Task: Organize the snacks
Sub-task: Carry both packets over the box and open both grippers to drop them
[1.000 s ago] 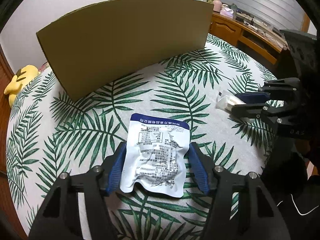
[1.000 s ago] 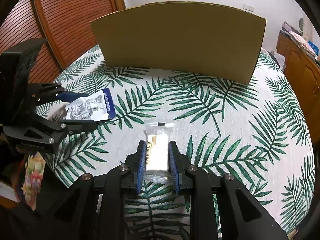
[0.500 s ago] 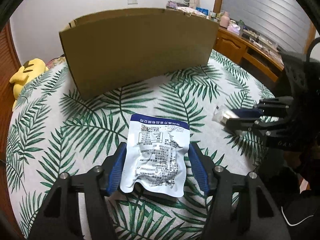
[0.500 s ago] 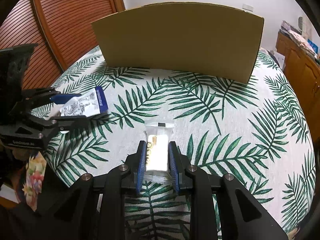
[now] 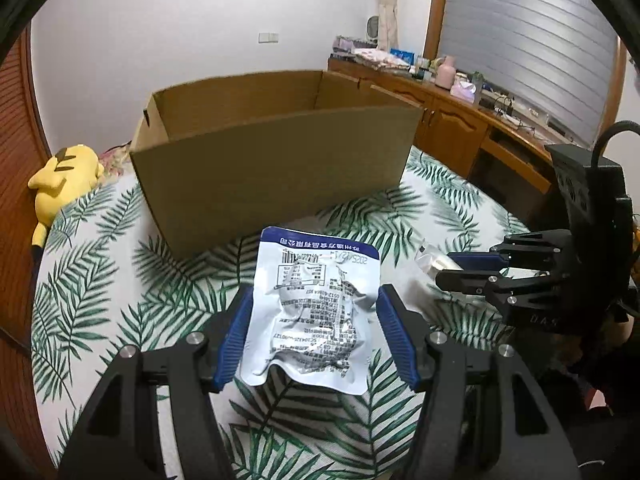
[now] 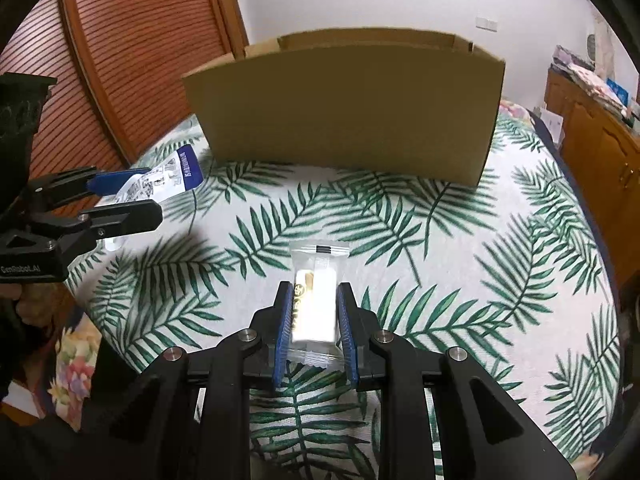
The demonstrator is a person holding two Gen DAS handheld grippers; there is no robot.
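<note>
My left gripper (image 5: 314, 308) is shut on a white and blue snack pouch (image 5: 316, 308) and holds it above the leaf-print table, short of the open cardboard box (image 5: 276, 168). My right gripper (image 6: 314, 308) is shut on a small clear-wrapped white snack bar (image 6: 316, 300), also raised, in front of the box (image 6: 348, 108). The right gripper shows at the right of the left wrist view (image 5: 464, 270). The left gripper with its pouch (image 6: 160, 180) shows at the left of the right wrist view. What lies inside the box is hidden.
The table has a leaf-print cloth (image 6: 500, 260). A yellow plush toy (image 5: 64, 176) lies at its far left edge. A wooden sideboard (image 5: 472, 124) with clutter stands to the right, and a slatted wooden door (image 6: 132, 64) to the left.
Both grippers have risen with their snacks. The left one now sees over the box's near wall into its open top. The right one has lifted a little.
</note>
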